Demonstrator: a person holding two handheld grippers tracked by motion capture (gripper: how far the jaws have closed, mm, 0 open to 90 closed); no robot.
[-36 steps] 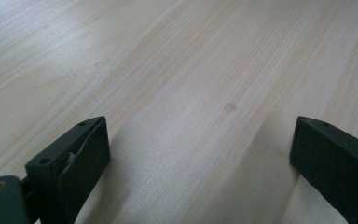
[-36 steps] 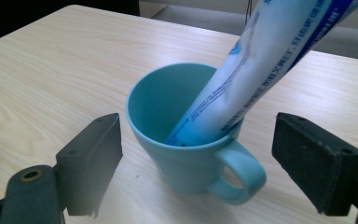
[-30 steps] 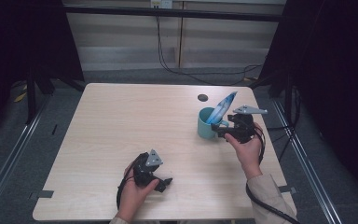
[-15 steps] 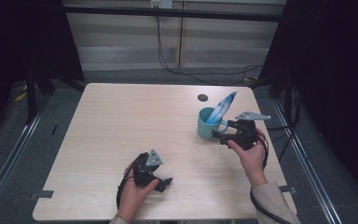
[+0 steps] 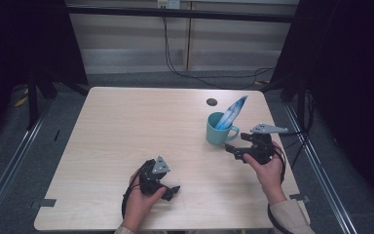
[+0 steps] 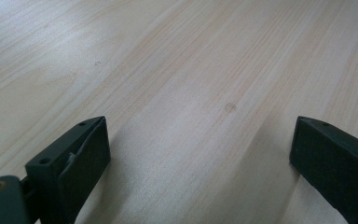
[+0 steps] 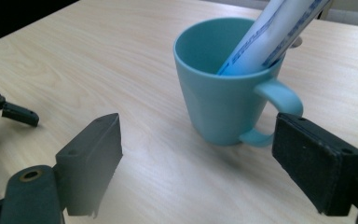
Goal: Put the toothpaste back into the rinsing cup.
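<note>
Nearest the person's edge of the counter (image 5: 126,136), the left gripper (image 5: 168,190) sits low over the bare wood in the left hand (image 5: 139,204), its grey three-cornered plate on top and its cable looping beside the wrist. Its fingers (image 6: 81,158) are spread wide with nothing between them; in the left gripper view only pale wood grain lies in the gap, and the fingers look to rest on or just above the surface.

Farther forward and toward the right side, the right hand (image 5: 268,170) holds the right gripper (image 5: 233,146) just beside the teal mug (image 5: 217,129). Its fingers (image 7: 91,154) are also wide apart and hold nothing. In the right gripper view the mug stands upright on the counter beyond them, toward the right-hand finger, its handle (image 7: 272,107) turned toward the gripper and close to that finger; whether they touch cannot be told.

Inside the mug a blue-and-white tube (image 5: 233,113) leans tilted, its lower end down in the cup and its upper end jutting over the rim on the far right side.

Beyond the mug, a small dark round hole (image 5: 212,102) marks the counter near its far edge. Past that edge, cables (image 5: 175,63) hang against a pale wall panel.
</note>
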